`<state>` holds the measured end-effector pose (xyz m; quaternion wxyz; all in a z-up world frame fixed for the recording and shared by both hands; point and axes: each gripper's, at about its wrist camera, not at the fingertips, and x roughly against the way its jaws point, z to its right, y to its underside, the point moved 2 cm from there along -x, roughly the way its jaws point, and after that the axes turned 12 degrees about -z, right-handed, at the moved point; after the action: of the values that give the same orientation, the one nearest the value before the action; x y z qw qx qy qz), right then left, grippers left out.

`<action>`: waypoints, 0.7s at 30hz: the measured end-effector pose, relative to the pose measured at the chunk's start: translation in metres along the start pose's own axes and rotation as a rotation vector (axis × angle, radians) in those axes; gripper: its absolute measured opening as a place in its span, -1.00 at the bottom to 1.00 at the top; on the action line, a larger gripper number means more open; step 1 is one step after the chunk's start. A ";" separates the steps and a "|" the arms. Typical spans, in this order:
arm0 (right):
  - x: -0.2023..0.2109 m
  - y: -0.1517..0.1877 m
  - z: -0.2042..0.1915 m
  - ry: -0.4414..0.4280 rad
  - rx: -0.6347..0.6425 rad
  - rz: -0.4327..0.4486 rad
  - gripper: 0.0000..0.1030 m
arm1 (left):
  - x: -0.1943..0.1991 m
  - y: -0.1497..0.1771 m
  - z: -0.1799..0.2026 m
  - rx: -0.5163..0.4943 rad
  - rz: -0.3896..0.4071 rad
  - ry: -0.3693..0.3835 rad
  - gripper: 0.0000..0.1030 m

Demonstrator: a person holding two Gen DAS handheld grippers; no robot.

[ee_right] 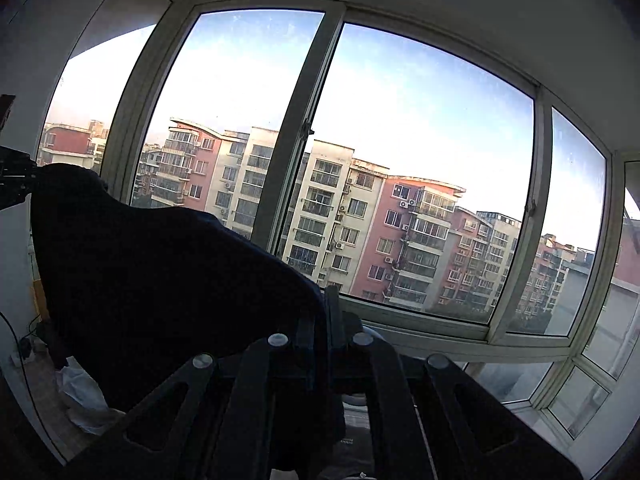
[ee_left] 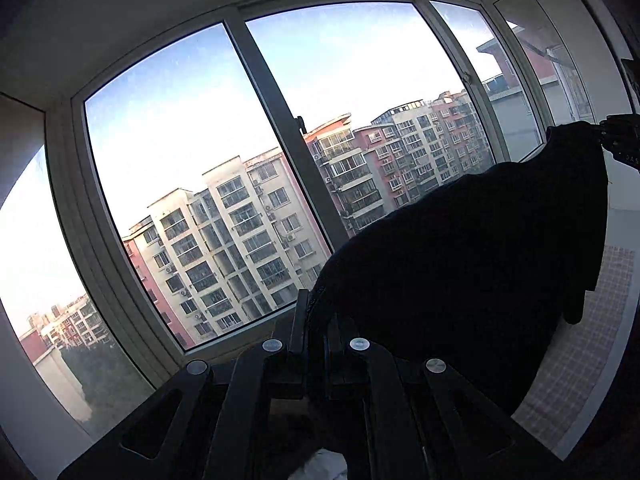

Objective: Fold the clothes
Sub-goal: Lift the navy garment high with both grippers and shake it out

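A dark navy garment [ee_left: 472, 248] hangs stretched in the air between my two grippers, in front of the window. My left gripper [ee_left: 316, 312] is shut on one top corner of it. In the left wrist view the right gripper [ee_left: 618, 136] holds the far corner at the right edge. In the right wrist view the same garment [ee_right: 160, 280] fills the left half, and my right gripper [ee_right: 320, 316] is shut on its near corner. The left gripper [ee_right: 16, 184] shows at the far left edge, holding the other corner. The cloth's lower part is hidden.
A large sliding window [ee_left: 280, 128] with a white frame faces both cameras, with apartment blocks outside. A tiled sill [ee_left: 580, 352] runs under it at the right. White crumpled material [ee_right: 80, 396] and cables lie on the floor at the lower left.
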<state>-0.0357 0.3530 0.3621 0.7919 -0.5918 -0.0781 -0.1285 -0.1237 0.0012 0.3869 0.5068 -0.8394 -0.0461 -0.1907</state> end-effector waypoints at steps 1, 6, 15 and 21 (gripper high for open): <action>0.007 -0.004 -0.001 0.010 0.004 0.015 -0.93 | 0.007 -0.001 0.000 -0.003 0.005 -0.014 -0.91; 0.039 -0.023 -0.005 0.057 0.026 0.090 -0.93 | 0.028 -0.012 0.000 -0.021 0.035 -0.061 -0.91; -0.052 -0.012 -0.001 -0.008 0.018 -0.036 -0.93 | -0.100 0.001 0.033 -0.039 -0.164 -0.002 -0.91; -0.222 0.021 -0.016 -0.026 0.012 -0.251 -0.93 | -0.277 0.033 0.059 -0.068 -0.391 0.026 -0.91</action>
<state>-0.2424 0.3676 0.2771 0.7721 -0.5742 -0.1625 -0.2185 -0.3545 0.0688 0.2328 0.4319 -0.8285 -0.1953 -0.2980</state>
